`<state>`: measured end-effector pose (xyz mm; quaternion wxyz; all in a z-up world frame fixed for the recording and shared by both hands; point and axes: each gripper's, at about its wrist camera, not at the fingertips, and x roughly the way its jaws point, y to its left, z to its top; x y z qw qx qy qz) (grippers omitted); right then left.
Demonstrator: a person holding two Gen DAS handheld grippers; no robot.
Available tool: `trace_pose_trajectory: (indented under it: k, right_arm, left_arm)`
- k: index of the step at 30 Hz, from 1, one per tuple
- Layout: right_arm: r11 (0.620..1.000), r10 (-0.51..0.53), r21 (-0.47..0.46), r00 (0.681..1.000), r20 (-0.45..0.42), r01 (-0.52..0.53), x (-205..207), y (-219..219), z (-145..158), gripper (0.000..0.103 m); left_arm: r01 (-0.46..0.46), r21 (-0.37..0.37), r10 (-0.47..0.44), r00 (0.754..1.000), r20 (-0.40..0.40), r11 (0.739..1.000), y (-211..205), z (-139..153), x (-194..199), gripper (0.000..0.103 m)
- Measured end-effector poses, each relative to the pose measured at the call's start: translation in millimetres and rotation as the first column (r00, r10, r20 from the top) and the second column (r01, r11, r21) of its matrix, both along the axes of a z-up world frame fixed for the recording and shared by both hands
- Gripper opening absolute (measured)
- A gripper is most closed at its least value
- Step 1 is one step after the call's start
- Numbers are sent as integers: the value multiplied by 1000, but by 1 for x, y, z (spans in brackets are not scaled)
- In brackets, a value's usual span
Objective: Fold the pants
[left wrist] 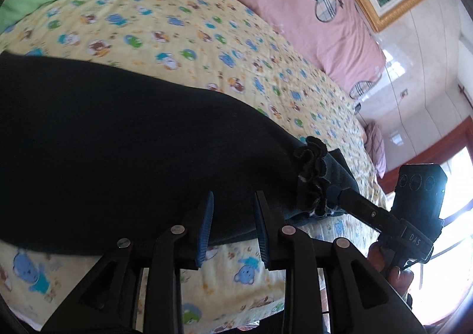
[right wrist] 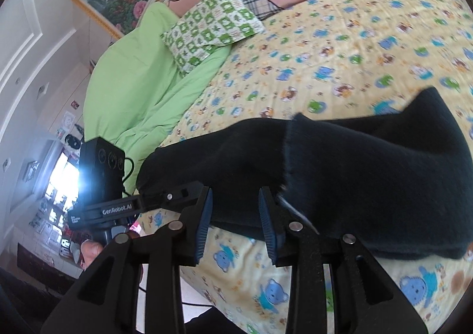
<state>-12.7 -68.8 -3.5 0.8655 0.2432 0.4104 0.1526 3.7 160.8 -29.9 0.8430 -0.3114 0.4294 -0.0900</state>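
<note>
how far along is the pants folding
Early to midway, at a guess. Done: the dark pants lie on the cartoon-print bedsheet, and the right wrist view shows one layer already doubled over another. In hand: the left hand-held gripper and right hand-held gripper both sit open at the near edge, gripping nothing. Left: the ruffled cuff end still sticks out, so at least one more fold.

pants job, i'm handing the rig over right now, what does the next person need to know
Left gripper: open, at the near edge of the black pants, gripping nothing.
Right gripper: open, also at the near edge, its tips close to the ruffled hem.
The pants lie along the front of the yellow bedsheet, apparently doubled over with bunched layers.
Done: likely a first fold.
Left: grip an end, fold again, flatten.
</note>
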Motion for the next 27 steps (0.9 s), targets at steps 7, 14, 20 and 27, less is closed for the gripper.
trace_pose_trajectory:
  k: [7,14,20,27]
  right_arm:
    - [998,66,-18,998,8,-66,22,22,5,34]
    - [988,148,-38,989,-1,-148,44,53,3,41]
    - [973,222,-67,975,-17,-223,60,79,-2,44]
    - [949,301,-91,953,-22,-302,86,113,-2,44]
  left_arm:
    - [-149,-30,148,988,-30,988,32,-3,-38,34]
    - [-296,-21,295,955,-23,955,58,2,-75,34]
    - [-378,-39,376,926,-38,925,79,2,-101,34]
    - [-471,-55,468,882,-64,880,108,-5,-123,41]
